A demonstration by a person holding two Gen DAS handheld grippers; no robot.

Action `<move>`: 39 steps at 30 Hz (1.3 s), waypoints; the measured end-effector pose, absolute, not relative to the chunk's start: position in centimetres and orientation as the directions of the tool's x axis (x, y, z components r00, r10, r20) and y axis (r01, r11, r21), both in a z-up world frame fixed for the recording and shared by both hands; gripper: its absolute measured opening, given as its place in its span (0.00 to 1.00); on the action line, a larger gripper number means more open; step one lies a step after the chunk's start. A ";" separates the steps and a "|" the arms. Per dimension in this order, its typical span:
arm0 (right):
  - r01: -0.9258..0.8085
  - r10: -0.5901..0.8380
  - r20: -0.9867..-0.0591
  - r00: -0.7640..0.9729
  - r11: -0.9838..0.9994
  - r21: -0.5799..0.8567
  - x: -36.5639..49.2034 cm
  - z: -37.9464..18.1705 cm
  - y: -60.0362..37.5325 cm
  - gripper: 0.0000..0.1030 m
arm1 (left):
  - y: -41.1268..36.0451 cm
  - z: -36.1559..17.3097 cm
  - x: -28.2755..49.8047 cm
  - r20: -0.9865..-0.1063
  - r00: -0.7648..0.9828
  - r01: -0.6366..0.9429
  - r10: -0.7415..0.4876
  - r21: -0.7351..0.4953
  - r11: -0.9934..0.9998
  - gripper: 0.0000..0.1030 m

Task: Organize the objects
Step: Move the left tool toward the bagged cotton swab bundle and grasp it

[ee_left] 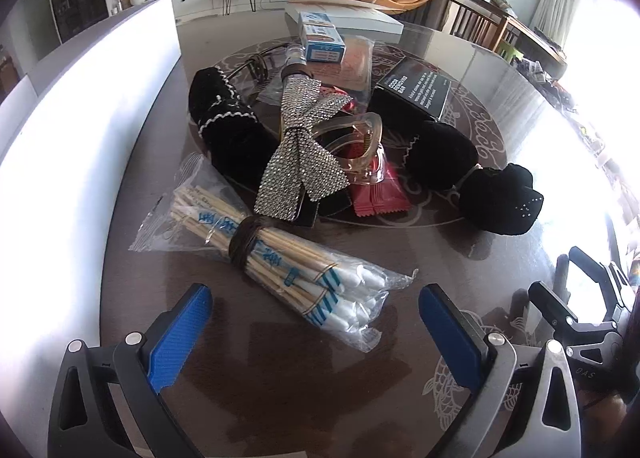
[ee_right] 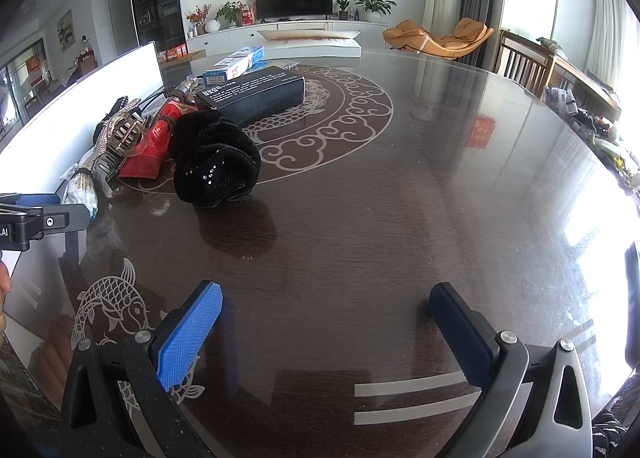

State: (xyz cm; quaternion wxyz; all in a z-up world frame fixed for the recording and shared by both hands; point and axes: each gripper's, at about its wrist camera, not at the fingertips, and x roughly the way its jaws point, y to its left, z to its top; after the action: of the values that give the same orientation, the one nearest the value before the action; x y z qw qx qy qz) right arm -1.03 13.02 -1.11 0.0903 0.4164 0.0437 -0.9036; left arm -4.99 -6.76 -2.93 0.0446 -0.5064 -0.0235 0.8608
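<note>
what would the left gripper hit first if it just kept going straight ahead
Most likely the bagged bundle of cotton swabs, which lies across the line between the open fingers of the left gripper. Its near end is almost level with the fingertips. Behind it sits the rhinestone bow. Depth is uncertain through the fisheye.

Left claw (ee_left: 316,326) jaws wide apart, holding nothing; right claw (ee_right: 326,322) likewise, low, level.

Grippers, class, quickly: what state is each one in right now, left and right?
Left gripper: open, holding nothing, its fingers either side of the bag of cotton swabs.
Right gripper: open, holding nothing, over bare table.
</note>
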 end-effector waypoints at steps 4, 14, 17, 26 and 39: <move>0.200 -0.127 -0.760 -0.637 -0.980 -0.004 -1.0 -1.1 13.0 1.00 | -6.6 -3.5 -6.3 -0.873 -0.479 -0.057 0.092 -0.073 -0.996 1.00; 0.200 -0.127 -0.760 -0.637 -0.980 -0.004 -1.0 -1.1 13.0 1.00 | -8.4 -3.9 -4.2 -0.891 -0.452 -0.032 0.028 -0.016 -0.999 1.00; 0.200 -0.128 -0.760 -0.637 -0.980 -0.003 -1.0 -1.1 13.0 1.00 | -9.2 -3.9 -3.6 -0.896 -0.443 -0.015 0.022 -0.017 -1.000 1.00; 0.200 -0.128 -0.760 -0.637 -0.980 -0.003 -1.0 -1.2 13.0 1.00 | -8.2 -0.8 -4.1 -0.867 -0.490 -0.021 0.095 -0.097 -0.995 1.00; 0.202 -0.129 -0.761 -0.636 -0.979 -0.003 -1.0 -1.2 13.0 1.00 | -7.3 -3.3 -6.1 -0.869 -0.495 -0.024 -0.004 0.018 -1.000 0.62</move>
State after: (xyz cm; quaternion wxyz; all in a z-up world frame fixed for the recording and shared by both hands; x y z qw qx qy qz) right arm -1.05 13.00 -1.18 0.0915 0.4169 0.0438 -0.9033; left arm -6.08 -7.30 -3.33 0.0056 -0.5025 0.0139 0.8644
